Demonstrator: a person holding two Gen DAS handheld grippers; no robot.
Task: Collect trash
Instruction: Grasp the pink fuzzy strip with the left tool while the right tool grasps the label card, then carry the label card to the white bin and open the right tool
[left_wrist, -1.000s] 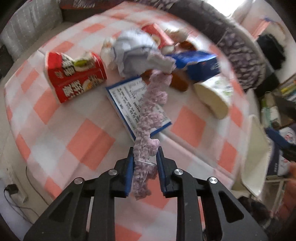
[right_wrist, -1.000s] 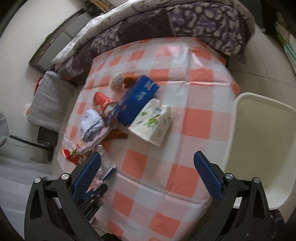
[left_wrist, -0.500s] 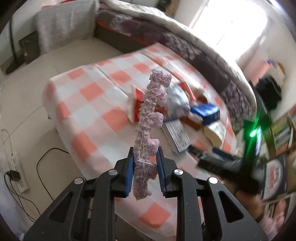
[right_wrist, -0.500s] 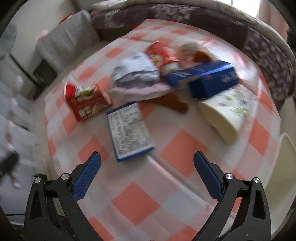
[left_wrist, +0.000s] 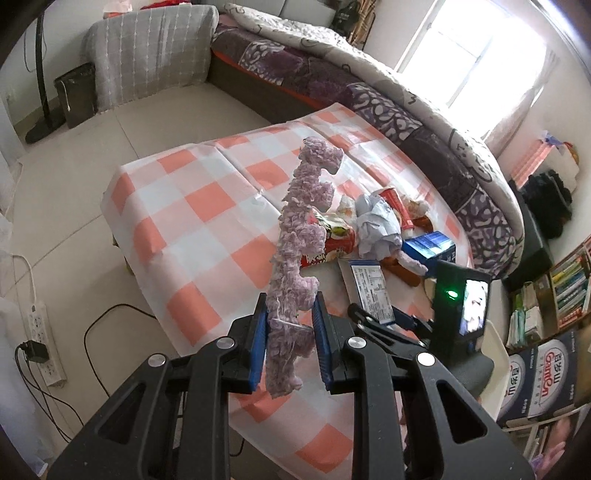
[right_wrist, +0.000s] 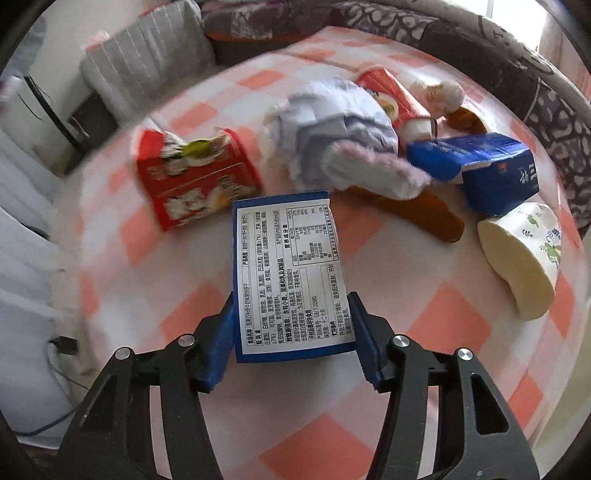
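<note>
Lilac and fluffy, the long strip of crinkled yarn-like material (left_wrist: 295, 258) stands up from your left gripper (left_wrist: 290, 343), whose blue pads are clamped tight on its lower part, well above the floor beside the table with the orange-and-white checked cloth (left_wrist: 207, 229).

On that cloth, from left to right, your trash lies in a loose cluster: a torn red snack carton (right_wrist: 192, 184) on its side, a flat blue box with a white printed label (right_wrist: 291, 273) facing up, a crumpled pale blue paper wad (right_wrist: 332, 122) with a second lilac fuzzy strip (right_wrist: 373, 170) across its front, a red paper cup (right_wrist: 391, 96) lying down, a brown elongated piece (right_wrist: 424, 210), a dark blue carton (right_wrist: 480, 162) and a cream paper bowl with green print (right_wrist: 524, 258) tipped on its side.

Your right gripper (right_wrist: 291, 343) is over the flat blue box; its jaws are closing, with the near end of the box between the blue pads, which stand right at its two long edges. Whether they press on it yet, you cannot tell. The box lies on the cloth.
</note>
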